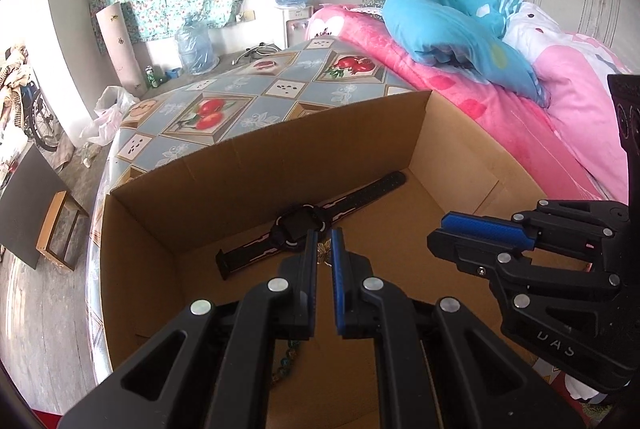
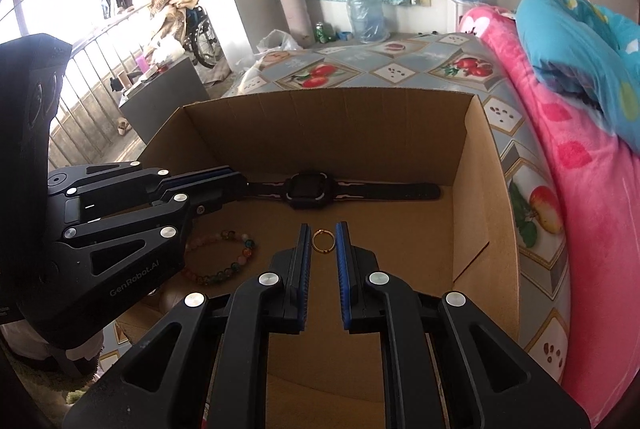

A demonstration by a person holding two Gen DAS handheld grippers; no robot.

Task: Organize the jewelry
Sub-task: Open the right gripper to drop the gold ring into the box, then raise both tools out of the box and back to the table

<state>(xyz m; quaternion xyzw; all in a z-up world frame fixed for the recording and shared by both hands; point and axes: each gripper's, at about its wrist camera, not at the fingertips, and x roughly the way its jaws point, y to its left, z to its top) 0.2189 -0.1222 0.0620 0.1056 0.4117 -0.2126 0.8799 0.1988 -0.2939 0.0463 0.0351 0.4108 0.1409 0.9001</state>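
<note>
both grippers hang inside the open box (image 2: 476,189): the left gripper (image 1: 325,241) has its jaws nearly shut with nothing clearly pinched, and the right gripper (image 2: 322,235) has a narrow gap framing the ring (image 2: 321,241), though whether the pads touch it is unclear. the watch (image 2: 316,189) lies along the far wall. the bracelet (image 2: 224,257) sits toward the left wall, and bare floor stays open toward the right wall.

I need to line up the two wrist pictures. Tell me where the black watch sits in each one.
Left wrist view: the black watch lies centre frame, diagonal, just beyond the left gripper.
Right wrist view: the watch lies centre, level, along the far wall of the cardboard box.
Shared landmark: the box.
</note>
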